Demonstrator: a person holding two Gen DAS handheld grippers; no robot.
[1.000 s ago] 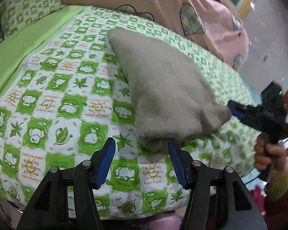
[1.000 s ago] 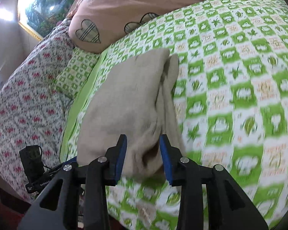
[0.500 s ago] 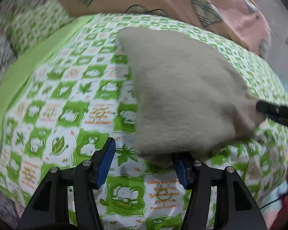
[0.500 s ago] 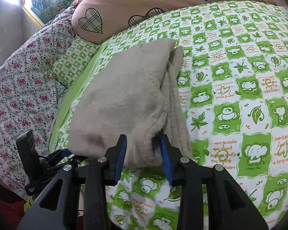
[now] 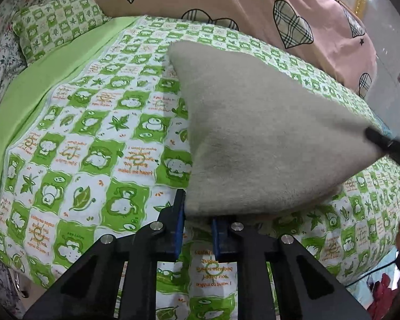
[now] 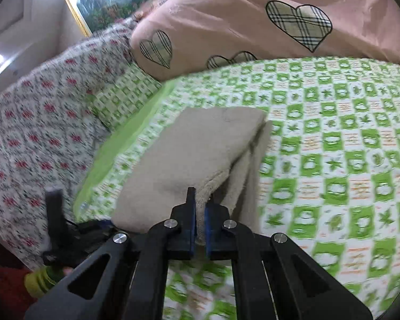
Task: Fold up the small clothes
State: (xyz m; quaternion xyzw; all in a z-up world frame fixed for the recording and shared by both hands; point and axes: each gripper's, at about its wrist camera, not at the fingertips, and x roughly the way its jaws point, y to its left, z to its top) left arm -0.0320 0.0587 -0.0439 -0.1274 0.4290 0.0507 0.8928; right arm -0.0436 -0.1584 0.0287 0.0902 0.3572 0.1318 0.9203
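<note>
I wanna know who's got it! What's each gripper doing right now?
Left gripper: closed on the near corner of the beige cloth.
Right gripper: closed on the other near corner of that cloth.

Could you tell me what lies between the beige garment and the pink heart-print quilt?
Only bare green checked bedsheet separates beige garment from pink quilt, per the left wrist view.

Left wrist view: low over the near edge of the bed (image 5: 66,138), looking along its own jaws across the cloth (image 5: 266,133) toward the pink pillow (image 5: 226,2); the right gripper (image 5: 386,144) enters at far right. Right wrist view: equally close, at the cloth's (image 6: 194,154) other near corner, facing the same pillow (image 6: 253,26), with the left gripper (image 6: 104,225) at lower left. Both views share cloth, bed (image 6: 333,146) and pillow.
</note>
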